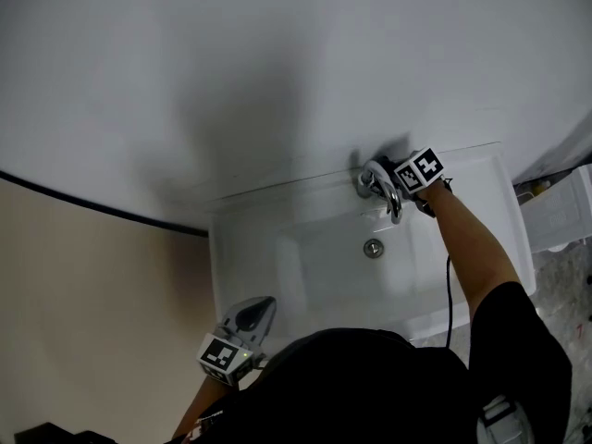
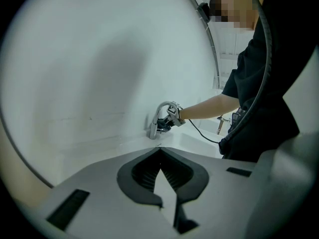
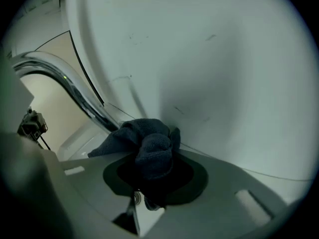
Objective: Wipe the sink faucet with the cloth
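We see the dark cloth (image 3: 149,146) bunched in our right gripper's (image 1: 393,178) clamped jaws, just beside the faucet (image 1: 392,203). The right gripper view shows it plainly, while the head view shows our right arm stretched over the sink (image 1: 268,266). Our left gripper (image 1: 250,317), jaws closed on nothing, sits by the sink's near left corner.

The left hand-held gripper (image 2: 160,156) has its grey jaws pressed together with nothing between them. Beyond it, over the white ceramic sink (image 2: 197,142), a bare forearm (image 2: 209,106) brings the right hand-held gripper (image 2: 172,115) to the curved chrome faucet (image 2: 158,114), with a dark cloth (image 2: 163,126) at the gripper's tip. A thin black cable (image 2: 202,135) trails below the forearm.
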A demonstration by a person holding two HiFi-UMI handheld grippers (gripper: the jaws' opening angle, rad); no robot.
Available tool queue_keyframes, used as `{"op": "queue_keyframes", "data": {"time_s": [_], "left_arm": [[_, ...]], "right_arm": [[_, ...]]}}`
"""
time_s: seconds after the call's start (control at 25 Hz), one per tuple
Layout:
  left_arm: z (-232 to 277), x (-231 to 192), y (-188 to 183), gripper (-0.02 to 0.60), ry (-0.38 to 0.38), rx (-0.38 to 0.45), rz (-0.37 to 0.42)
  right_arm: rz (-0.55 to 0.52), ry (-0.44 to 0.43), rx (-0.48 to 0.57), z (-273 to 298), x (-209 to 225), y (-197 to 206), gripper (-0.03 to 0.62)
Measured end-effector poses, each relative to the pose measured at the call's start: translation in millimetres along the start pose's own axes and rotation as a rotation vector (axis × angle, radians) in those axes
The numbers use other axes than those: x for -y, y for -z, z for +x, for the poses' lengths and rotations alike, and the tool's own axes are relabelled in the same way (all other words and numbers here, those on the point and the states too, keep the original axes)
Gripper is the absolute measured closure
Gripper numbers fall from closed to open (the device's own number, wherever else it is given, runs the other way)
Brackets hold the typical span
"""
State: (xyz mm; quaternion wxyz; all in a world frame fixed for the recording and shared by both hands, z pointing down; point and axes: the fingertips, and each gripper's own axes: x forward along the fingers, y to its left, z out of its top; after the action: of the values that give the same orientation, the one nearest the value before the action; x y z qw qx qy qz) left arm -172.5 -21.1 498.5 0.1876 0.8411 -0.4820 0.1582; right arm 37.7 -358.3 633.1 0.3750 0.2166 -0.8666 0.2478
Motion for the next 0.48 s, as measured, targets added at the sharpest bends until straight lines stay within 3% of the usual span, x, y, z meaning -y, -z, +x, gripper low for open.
{"op": "queue_keyframes", "data": {"time_s": [0.2, 0.28, 0.4, 0.48], "left_arm": [[2.6, 0.7, -2.4, 0.581, 0.004, 0.016, -0.002], [-1.3, -3.1, 0.1, 0.581, -0.004, 0.015, -0.004], [-7.9, -15.5, 4.7, 0.581, -0.017, 0.011, -0.022], [-7.4, -17.6, 6.7, 0.581, -0.016, 0.021, -0.036]], "right_arm": [[-0.028, -0.016, -0.033, 3.1, -15.2, -4.7, 0.519], [0.017, -0.085, 0.034, -11.3, -22.2, -4.9, 0.516], [0.145, -0.175, 0.215, -27.3, -33.7, -40.6, 0.514], [0.193, -0.208, 0.25, -29.4, -37.6, -60.0, 0.516]]}}
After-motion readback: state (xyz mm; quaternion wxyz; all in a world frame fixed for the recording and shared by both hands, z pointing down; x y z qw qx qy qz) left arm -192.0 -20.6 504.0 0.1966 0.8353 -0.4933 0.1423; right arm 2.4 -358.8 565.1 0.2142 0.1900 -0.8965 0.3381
